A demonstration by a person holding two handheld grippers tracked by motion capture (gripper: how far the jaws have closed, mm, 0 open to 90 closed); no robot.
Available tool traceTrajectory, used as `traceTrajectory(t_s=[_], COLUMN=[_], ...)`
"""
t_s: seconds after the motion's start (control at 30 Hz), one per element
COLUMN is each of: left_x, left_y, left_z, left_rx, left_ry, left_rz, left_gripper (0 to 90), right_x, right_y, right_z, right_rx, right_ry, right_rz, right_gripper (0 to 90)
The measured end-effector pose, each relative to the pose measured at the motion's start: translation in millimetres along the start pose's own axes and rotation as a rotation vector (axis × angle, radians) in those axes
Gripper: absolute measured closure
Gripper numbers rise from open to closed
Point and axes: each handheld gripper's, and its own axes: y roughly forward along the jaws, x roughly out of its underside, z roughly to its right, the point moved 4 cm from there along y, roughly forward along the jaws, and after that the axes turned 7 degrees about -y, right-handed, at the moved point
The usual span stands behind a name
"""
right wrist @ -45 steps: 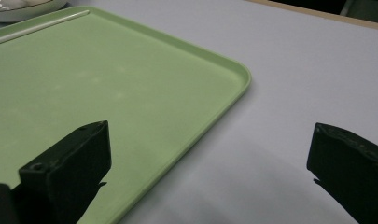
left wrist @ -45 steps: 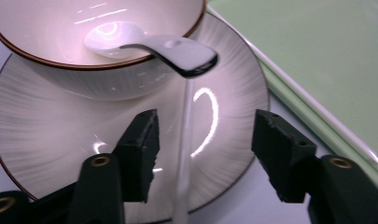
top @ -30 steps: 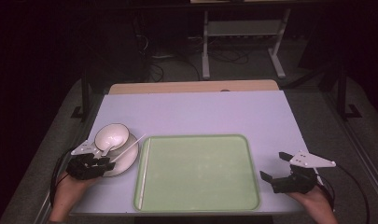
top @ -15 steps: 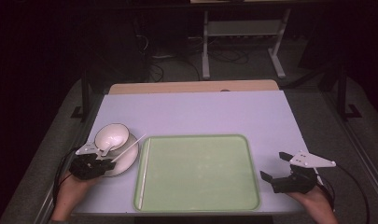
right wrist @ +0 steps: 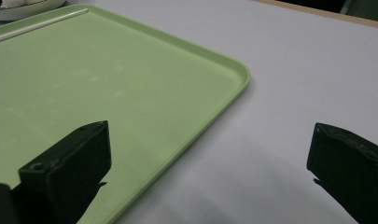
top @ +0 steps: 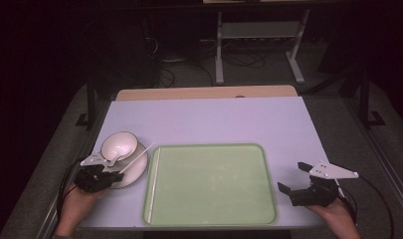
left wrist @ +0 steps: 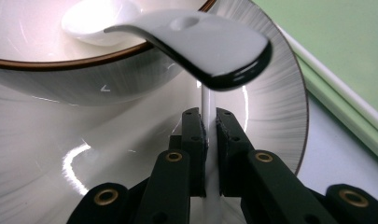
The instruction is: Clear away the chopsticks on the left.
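Grasp step: left gripper [left wrist: 210,135], jaws just closing, now clamps a white chopstick [left wrist: 206,100] lying on the plate [top: 134,172] beside the bowl [top: 118,146]. Right gripper [top: 299,183] idles, jaws apart. Next: a straight lift, likely toward the tray [top: 214,184].

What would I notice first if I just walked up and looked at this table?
Probably the big light green tray in the middle of the pale table. Left of it sits a white plate with a small bowl and a spoon on it. The left gripper has just been closing, and now pinches a thin white chopstick lying across the plate, while the right gripper waits open beside the tray.
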Motion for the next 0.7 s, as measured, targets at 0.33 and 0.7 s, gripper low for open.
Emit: traceTrajectory(t_s=[0.33,0.7], left_x=[-5.9,-13.4], left_y=[-5.8,-9.4], left_z=[10.9,27.9], left_rx=[0.031,0.082], left_ry=[0.022,0.045], left_rz=[0.033,0.069], left_gripper=[83.5,83.7], right_x=[0.0,0.2], right_y=[0.4,0.2], right_z=[-0.2,0.1], right_rx=[0.000,-0.001], right_ry=[0.001,0.000], right_rz=[-0.002,0.000], right_gripper=[0.0,0.0])
